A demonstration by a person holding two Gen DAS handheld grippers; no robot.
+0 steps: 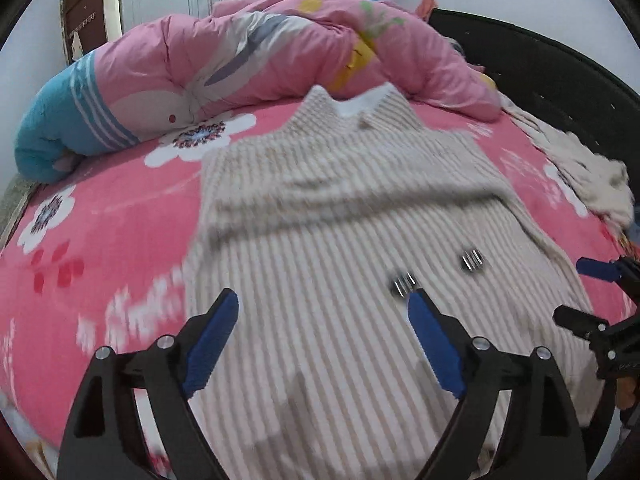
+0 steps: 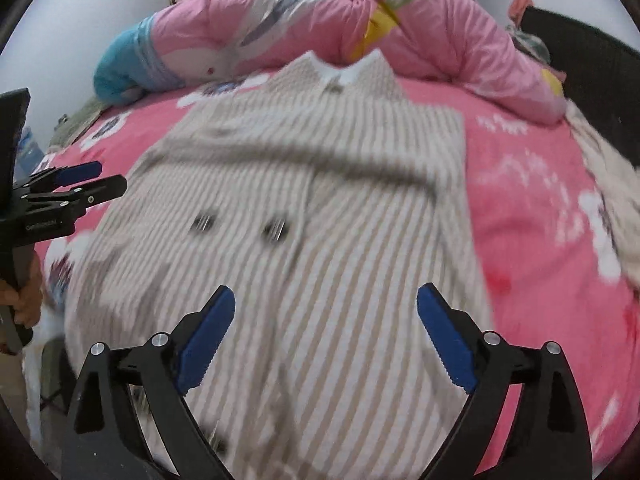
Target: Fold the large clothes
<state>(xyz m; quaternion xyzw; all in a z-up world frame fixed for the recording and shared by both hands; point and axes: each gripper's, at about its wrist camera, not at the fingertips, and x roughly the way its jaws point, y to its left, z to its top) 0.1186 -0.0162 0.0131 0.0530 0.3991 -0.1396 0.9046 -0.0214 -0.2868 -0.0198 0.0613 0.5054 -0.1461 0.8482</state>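
Both tongs stand with their jaws wide apart and nothing between the blue pads. Left tongs [image 1: 322,300] tilt down over the near part of the striped garment [image 1: 340,240], which lies spread flat on the bed [image 1: 120,208], collar away from the cameras. Right tongs [image 2: 326,294] point more steeply down at the same near part of the garment [image 2: 300,220], to the right of its button line. In the left wrist view the right tongs show only at the frame's right edge, partly cut off; in the right wrist view the left tongs sit at the left edge of the garment, with a hand [image 2: 24,300] on the handle half out of frame. Motion blur smears the cloth, so the two dark buttons [image 1: 436,274] near the garment's middle are hard to make out, and its near hem is hidden behind the tong bodies. Beyond the collar [image 1: 356,104] lies a bunched pink quilt [image 1: 260,52]. Right of the garment a cream cloth [image 1: 584,172] lies crumpled at the bed's edge before a dark headboard [image 1: 540,68].
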